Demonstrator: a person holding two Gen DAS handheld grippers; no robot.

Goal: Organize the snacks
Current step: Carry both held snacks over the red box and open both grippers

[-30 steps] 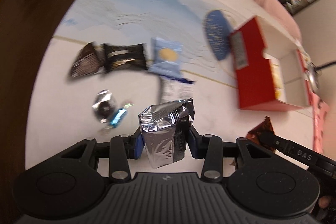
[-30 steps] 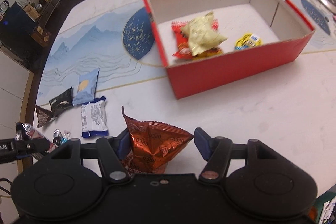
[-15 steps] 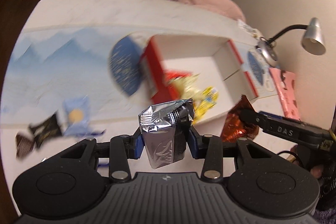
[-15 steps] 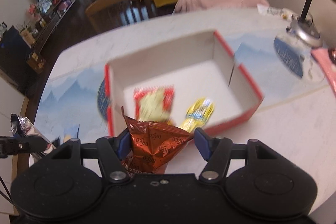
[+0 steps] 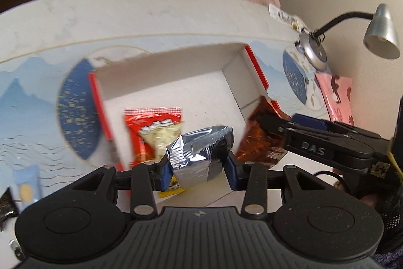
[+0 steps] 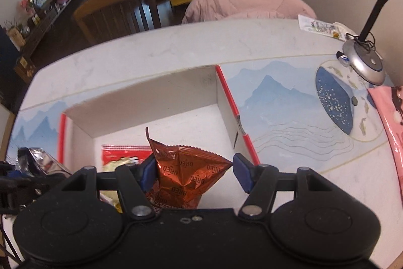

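My left gripper [image 5: 197, 172] is shut on a silver foil snack packet [image 5: 200, 155] and holds it above the front of the red cardboard box [image 5: 163, 72]. My right gripper [image 6: 194, 174] holds a copper-orange Oreo packet [image 6: 183, 178] over the same box [image 6: 143, 100]; the packet leans on the left pad and a gap shows at the right pad. In the left wrist view the right gripper's fingers [image 5: 277, 125] pinch the Oreo packet [image 5: 259, 140]. A red packet [image 5: 151, 127], a pale yellow packet and a yellow one lie in the box.
A light blue snack packet [image 5: 25, 188] lies on the table left of the box. A desk lamp base [image 6: 362, 62] and a pink sheet [image 6: 388, 112] sit at the right. A chair [image 6: 118, 11] and a pink cushion stand behind the table.
Both grippers have moved from the loose snacks at the table's left to above the red box, each still carrying its packet. The box now fills the middle of both views.
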